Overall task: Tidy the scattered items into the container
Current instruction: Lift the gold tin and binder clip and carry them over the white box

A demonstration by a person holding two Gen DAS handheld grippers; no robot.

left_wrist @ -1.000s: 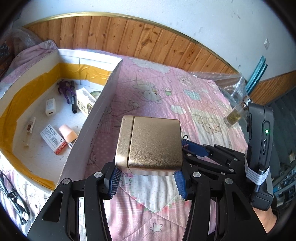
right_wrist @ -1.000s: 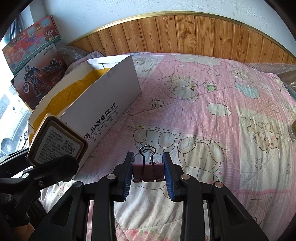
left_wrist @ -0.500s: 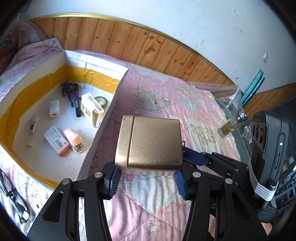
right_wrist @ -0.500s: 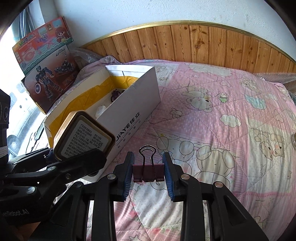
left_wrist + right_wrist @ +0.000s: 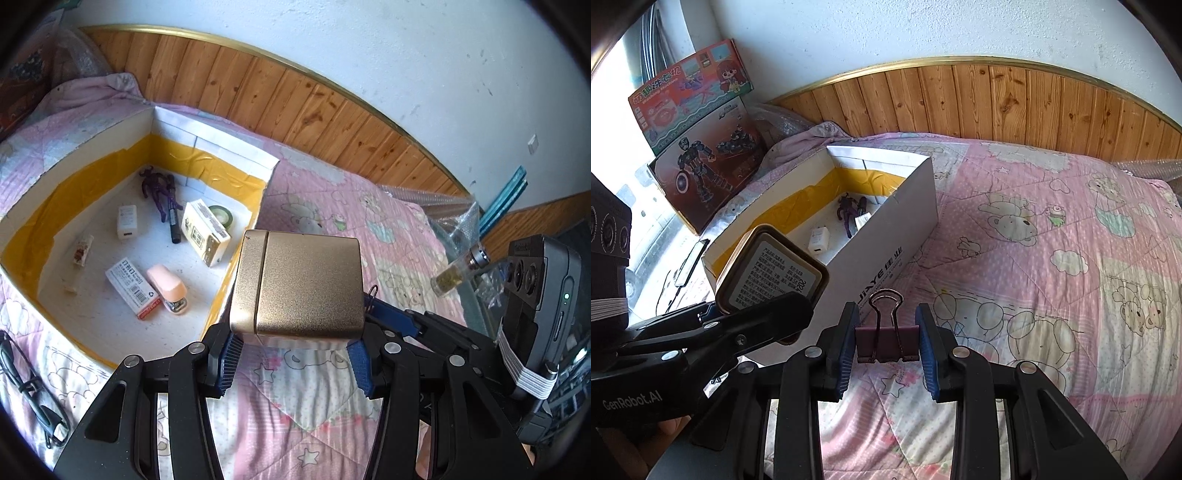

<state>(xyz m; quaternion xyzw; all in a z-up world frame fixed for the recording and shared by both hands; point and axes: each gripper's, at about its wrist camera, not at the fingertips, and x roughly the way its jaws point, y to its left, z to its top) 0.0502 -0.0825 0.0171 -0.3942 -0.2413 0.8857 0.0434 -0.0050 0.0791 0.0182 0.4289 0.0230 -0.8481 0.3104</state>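
1. Left gripper [image 5: 291,354]: blue pads are clamped on the lower edge of a gold tin [image 5: 299,284]. The tin is held above the quilt [image 5: 388,236], just beside the near right corner of the box [image 5: 266,166], outside its wall.
2. From the right wrist, the tin's labelled underside [image 5: 772,273] is seen overlapping the box's [image 5: 897,229] near end; whether it is past the rim cannot be told.
3. Right gripper [image 5: 888,343]: pads are pressed on both sides of a maroon binder clip [image 5: 886,341], its wire loop standing upright. The clip is held over the quilt, to the right of the box's printed long wall and apart from it.
4. Box: white card, open top, yellow tape around the inner walls, resting on the quilt.
5. Inside the box, on its floor: a purple figure [image 5: 157,186] and a black pen [image 5: 173,218] toward the far end; a white charger [image 5: 126,221] beside them; a cream carton [image 5: 205,232] and a green tape roll [image 5: 221,215] against the right wall; a pink stapler [image 5: 168,290] and a staples pack [image 5: 133,282] toward the near end; a small tube [image 5: 82,251] by the left wall.
6. Right of the box, at the quilt's far edge: a small glass bottle [image 5: 458,273] is seen, tilted, near bubble wrap [image 5: 443,206].
7. Left of the box's near corner: a black cable [image 5: 33,398] lies on the quilt.
8. Behind the box: toy cartons [image 5: 694,129] lean against the wall.
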